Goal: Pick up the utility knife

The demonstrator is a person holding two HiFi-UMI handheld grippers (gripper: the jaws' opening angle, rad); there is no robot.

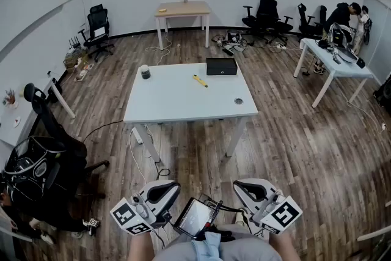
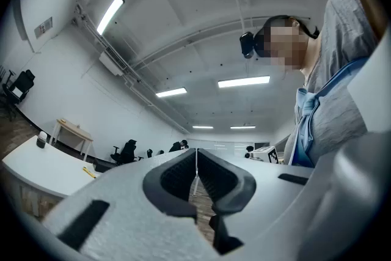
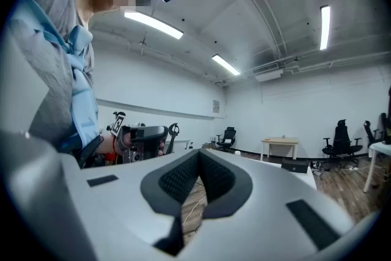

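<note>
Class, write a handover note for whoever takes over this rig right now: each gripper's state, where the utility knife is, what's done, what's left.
Left gripper: shut, empty.
Right gripper: shut, empty.
Both held low by the person's body, well short of the white table.
Utility knife: yellow, lying on that table near the black box.
Done: nothing yet.
Left: approach, open one gripper, grasp the knife.
</note>
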